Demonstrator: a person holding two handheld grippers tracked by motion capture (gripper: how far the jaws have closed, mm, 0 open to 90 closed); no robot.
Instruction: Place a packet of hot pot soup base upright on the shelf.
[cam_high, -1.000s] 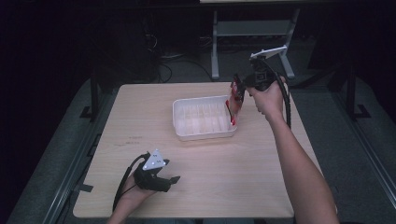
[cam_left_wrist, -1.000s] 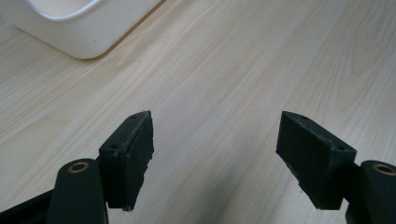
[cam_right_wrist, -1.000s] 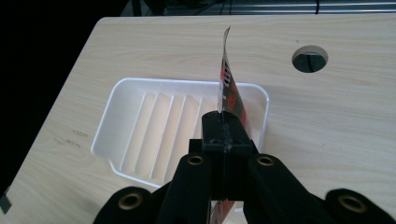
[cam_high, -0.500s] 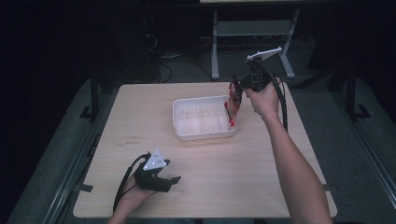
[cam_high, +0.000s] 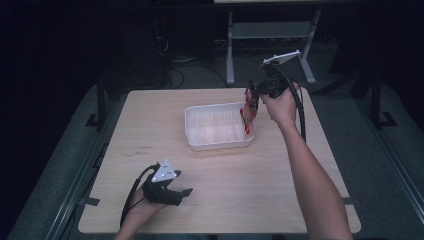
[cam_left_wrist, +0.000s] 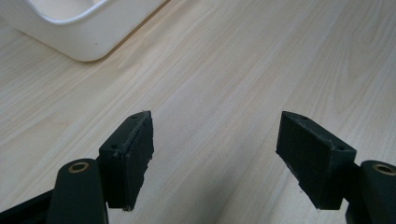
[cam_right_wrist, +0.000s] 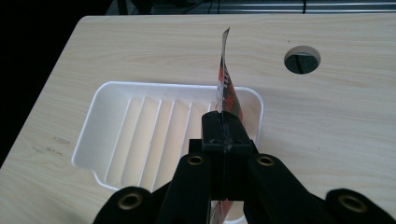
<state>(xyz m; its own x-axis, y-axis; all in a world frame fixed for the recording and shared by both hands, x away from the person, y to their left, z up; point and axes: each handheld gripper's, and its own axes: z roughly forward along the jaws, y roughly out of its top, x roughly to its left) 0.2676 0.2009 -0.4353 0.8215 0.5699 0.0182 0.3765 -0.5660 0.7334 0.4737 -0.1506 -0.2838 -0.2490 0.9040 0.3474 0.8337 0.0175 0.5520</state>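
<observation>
Holding: you are pinching a thin red, black and white packet (cam_high: 248, 111) in your right hand-held gripper (cam_high: 256, 98); its jaws are pressing flat together on the packet's edge, as the right gripper view is showing.
Packet position: it is hanging edge-on over the right end of the white tray (cam_high: 192, 134), its lower end dipping toward the tray's inside; whether it is touching the tray floor you cannot tell.
Packet in right gripper view: the packet (cam_right_wrist: 227, 91) is standing up thin from the closed pads, tilting slightly, with the ribbed tray (cam_right_wrist: 100, 119) lying behind and below it.
Tray: it is sitting near the middle of the wooden surface (cam_high: 150, 130), toward the far edge, long side running across.
Left side: your left hand-held gripper (cam_high: 184, 192) is resting low on the near left part of the surface, well apart from the tray, grey plate facing up.
Left jaws: they are standing wide apart with nothing between them, bare wood (cam_left_wrist: 219, 93) showing in the gap.
Left gripper view extras: a rounded corner of the tray (cam_left_wrist: 79, 28) is showing at the upper left.
Surface detail: a round hole (cam_right_wrist: 302, 59) is sitting in the wood beyond the tray's right end.
</observation>
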